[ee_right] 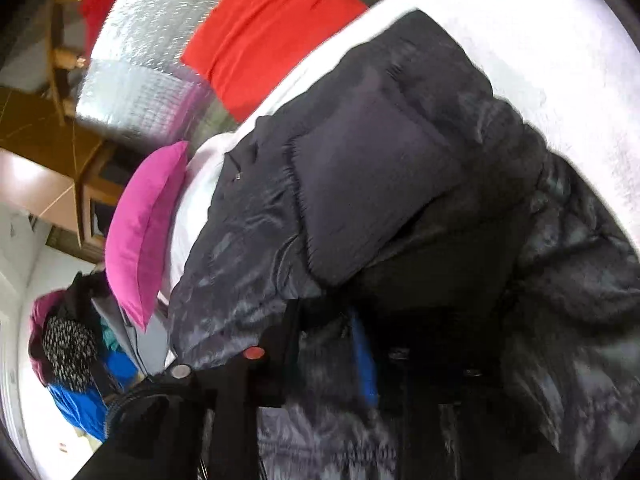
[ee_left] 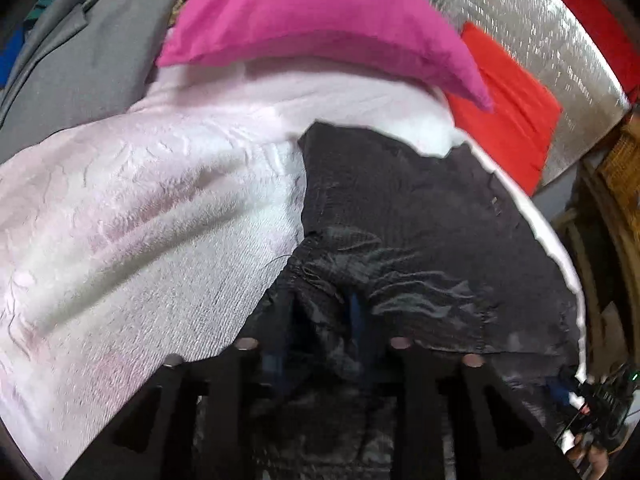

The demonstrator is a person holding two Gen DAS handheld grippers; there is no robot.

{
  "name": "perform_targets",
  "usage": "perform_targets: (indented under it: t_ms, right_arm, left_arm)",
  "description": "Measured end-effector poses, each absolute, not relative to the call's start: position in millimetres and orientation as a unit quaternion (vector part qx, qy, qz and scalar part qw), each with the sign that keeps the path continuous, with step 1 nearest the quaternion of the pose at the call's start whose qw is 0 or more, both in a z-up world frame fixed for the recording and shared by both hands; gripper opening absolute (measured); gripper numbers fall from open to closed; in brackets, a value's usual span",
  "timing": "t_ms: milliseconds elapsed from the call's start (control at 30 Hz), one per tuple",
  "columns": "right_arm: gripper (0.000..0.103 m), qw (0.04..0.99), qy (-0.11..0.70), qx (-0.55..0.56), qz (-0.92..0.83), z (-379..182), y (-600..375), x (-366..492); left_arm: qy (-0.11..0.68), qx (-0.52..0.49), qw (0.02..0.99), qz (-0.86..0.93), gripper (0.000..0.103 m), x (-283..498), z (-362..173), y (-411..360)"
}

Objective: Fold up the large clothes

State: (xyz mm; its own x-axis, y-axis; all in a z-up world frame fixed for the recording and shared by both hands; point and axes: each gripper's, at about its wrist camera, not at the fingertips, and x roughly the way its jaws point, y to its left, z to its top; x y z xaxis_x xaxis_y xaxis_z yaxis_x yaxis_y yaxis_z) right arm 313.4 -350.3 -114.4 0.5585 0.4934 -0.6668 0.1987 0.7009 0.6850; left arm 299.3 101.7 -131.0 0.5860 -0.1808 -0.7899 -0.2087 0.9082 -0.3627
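A large black shiny padded jacket (ee_left: 420,220) lies on a bed covered with a white textured blanket (ee_left: 140,208). In the left wrist view my left gripper (ee_left: 324,320) is shut on a bunched fold of the jacket, with its blue pad buried in the fabric. In the right wrist view the jacket (ee_right: 380,168) fills most of the frame, partly lifted and folded over. My right gripper (ee_right: 340,332) is shut on the jacket's edge, its blue pad showing between folds. The white blanket (ee_right: 540,20) shows behind.
A magenta pillow (ee_left: 320,20) and a red pillow (ee_left: 512,112) lie at the head of the bed against a silver quilted headboard (ee_left: 540,20). A grey garment (ee_left: 80,60) lies far left. A heap of clothes (ee_right: 72,352) sits beside the bed, near wooden furniture (ee_right: 60,152).
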Motion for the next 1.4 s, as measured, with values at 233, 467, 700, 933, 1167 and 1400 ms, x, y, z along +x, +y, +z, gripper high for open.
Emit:
perform_targets:
  t_ms: [233, 467, 700, 933, 1167, 1400]
  right_arm:
    - [0.07, 0.864, 0.399, 0.289, 0.106, -48.3, -349.4, 294.3]
    - [0.07, 0.887, 0.408, 0.183, 0.115, -66.8, -311.6, 347.8]
    - [0.07, 0.895, 0.414, 0.133, 0.1, -63.7, -302.3, 355.8]
    - [0.072, 0.907, 0.385, 0.022, 0.169, -51.8, -233.2, 372.1]
    - [0.073, 0.882, 0.441, 0.005, 0.166, -110.1, -234.8, 389.6]
    - [0.073, 0.888, 0.428, 0.005, 0.167, -115.1, -240.8, 380.2]
  left_arm:
    - [0.383, -0.16, 0.91, -0.003, 0.061, 282.6, -92.7, 73.4]
    - [0.428, -0.055, 0.902, -0.02, 0.061, 317.9, -131.7, 16.8]
    - [0.382, -0.091, 0.917, -0.066, 0.063, 313.5, -112.5, 57.9]
    - [0.428, -0.218, 0.876, -0.05, 0.065, 378.7, -125.0, 141.8]
    - [0.479, -0.204, 0.852, -0.048, 0.027, 425.1, -159.3, 127.5]
    - [0.474, -0.121, 0.872, -0.018, 0.023, 429.0, -161.9, 108.0]
